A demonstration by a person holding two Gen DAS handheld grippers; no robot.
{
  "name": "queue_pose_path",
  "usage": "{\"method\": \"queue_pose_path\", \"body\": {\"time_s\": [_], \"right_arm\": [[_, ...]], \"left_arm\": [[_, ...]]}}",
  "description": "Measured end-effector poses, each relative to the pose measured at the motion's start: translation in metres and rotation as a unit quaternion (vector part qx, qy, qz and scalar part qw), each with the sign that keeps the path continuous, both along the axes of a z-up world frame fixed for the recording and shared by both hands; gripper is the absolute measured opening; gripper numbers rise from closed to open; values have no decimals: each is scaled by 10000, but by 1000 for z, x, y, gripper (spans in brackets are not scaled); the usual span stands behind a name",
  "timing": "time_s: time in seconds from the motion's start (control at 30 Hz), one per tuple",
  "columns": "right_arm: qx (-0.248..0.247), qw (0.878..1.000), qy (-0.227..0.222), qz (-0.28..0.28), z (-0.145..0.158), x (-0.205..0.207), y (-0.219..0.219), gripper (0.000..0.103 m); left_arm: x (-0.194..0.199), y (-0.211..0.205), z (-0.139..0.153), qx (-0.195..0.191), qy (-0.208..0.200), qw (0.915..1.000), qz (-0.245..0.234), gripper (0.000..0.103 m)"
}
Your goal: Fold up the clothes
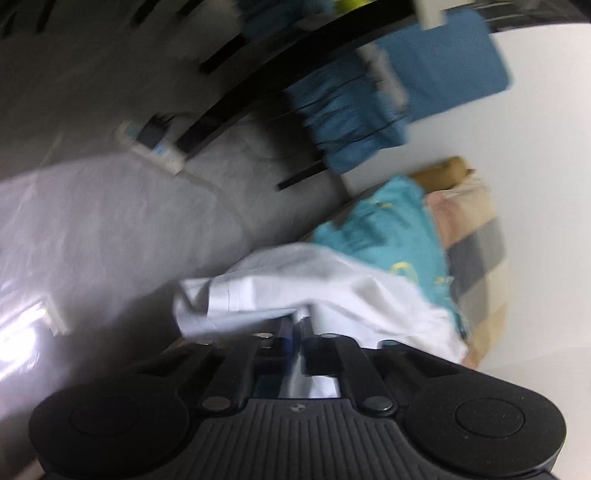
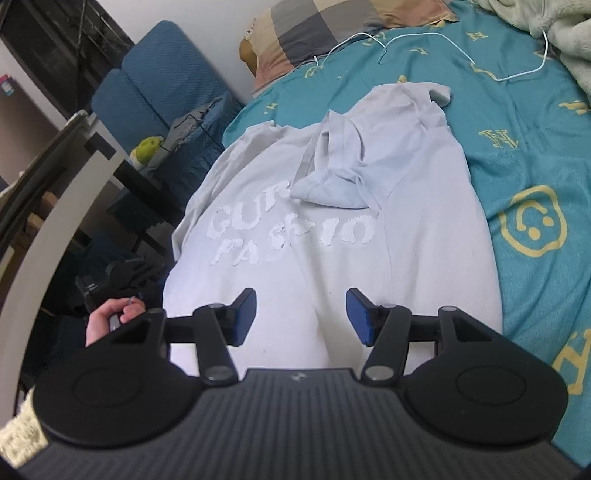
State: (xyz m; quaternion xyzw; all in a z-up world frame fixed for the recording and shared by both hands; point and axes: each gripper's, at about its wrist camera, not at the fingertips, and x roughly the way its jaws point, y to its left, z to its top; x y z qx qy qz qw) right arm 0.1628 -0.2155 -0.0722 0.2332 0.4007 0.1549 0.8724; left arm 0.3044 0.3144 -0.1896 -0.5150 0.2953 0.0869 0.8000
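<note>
A pale grey-white T-shirt with white raised lettering lies spread on a teal bedsheet, one sleeve folded over its chest. My right gripper is open and empty, hovering over the shirt's lower part. My left gripper is shut on an edge of the white T-shirt, at the bed's left side; the view is blurred. The left gripper also shows in the right wrist view, held by a hand at the shirt's left edge.
A checked pillow lies at the head of the bed, with a white cable on the sheet and a pale blanket at the far right. A blue folding chair and dark desk stand left of the bed.
</note>
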Motion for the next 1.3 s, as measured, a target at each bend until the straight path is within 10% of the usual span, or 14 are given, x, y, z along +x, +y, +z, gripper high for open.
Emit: {"method": "queue_pose_path", "body": {"time_s": [0.23,0.4,0.57,0.7,0.87,1.3], "right_arm": [[54,9997,-222,-118,16,-7,-9,57],[57,9990,-362,-269,26,-13,-23,57],[46,9976,-444,-538,29,-14,-46,57],[57,9962,-503,-702,27,-13,-65,58],[106,9955,-499,-797,21,-7,-79,58],[47,9896,-1403,-300,43,-13,-65,57]], "left_arm": [[0,-75,104,1872,-911,9741,-886,2],[1,-195,152,3318,-1372,9120,-1985,2],[5,-306,120,3957,-1301,8560,-3062,4],[9,-344,71,3847,-856,8545,-3384,10],[3,-349,42,3715,-610,8593,-3462,41],[-134,-306,133,3926,-276,8635,-3155,67]]}}
